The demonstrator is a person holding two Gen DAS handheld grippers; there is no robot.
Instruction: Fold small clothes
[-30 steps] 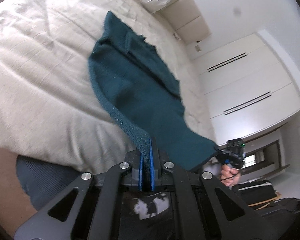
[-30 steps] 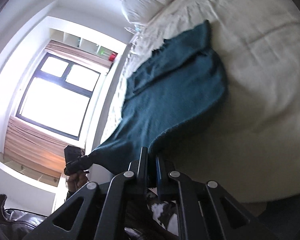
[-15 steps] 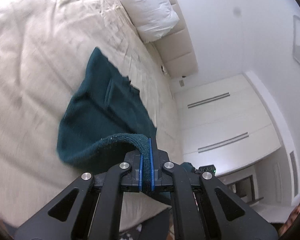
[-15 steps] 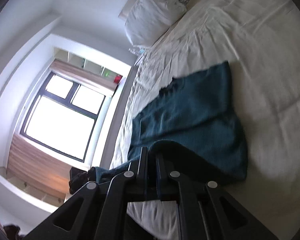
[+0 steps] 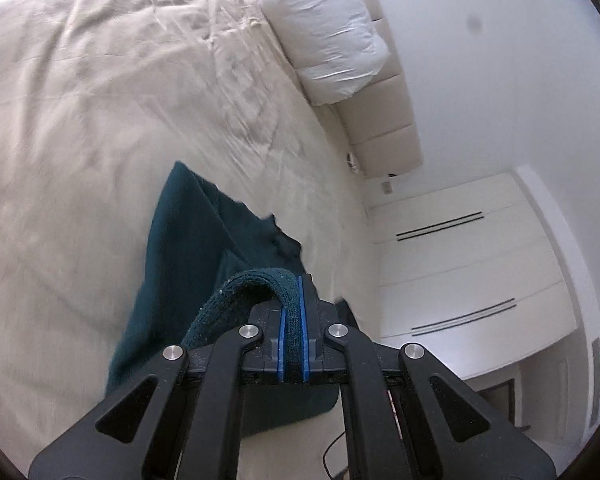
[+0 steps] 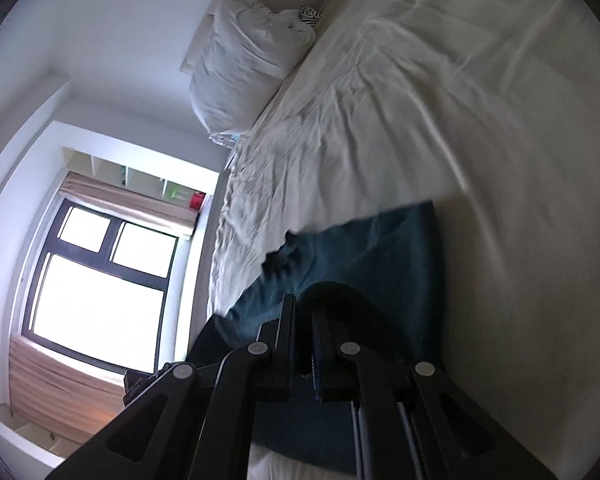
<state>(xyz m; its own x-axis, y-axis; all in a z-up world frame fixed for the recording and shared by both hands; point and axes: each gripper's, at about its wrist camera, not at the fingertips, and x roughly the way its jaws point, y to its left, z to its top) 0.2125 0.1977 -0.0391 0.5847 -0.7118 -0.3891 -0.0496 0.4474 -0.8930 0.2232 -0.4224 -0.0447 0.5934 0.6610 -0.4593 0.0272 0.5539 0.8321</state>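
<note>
A dark teal knitted garment [image 5: 188, 248] lies on the cream bed cover [image 5: 80, 100]; it also shows in the right wrist view [image 6: 372, 248]. My left gripper [image 5: 292, 332] is shut on the garment's knitted hem, which arches up over the part lying flat. My right gripper [image 6: 304, 340] is shut on the opposite corner of the same hem, which curls up dark in front of the fingers. Both grippers hold the hem above the garment, doubling it over itself.
A white pillow [image 5: 328, 28] leans on the padded headboard [image 5: 388, 120] at the far end of the bed. White wardrobe doors [image 5: 460, 264] stand on the left gripper's side. A bright window [image 6: 100, 280] and shelves are on the right gripper's side.
Both grippers have carried the hem forward from off the bed's edge, over the garment toward the pillows. The garment went from stretched out flat to folded over itself.
</note>
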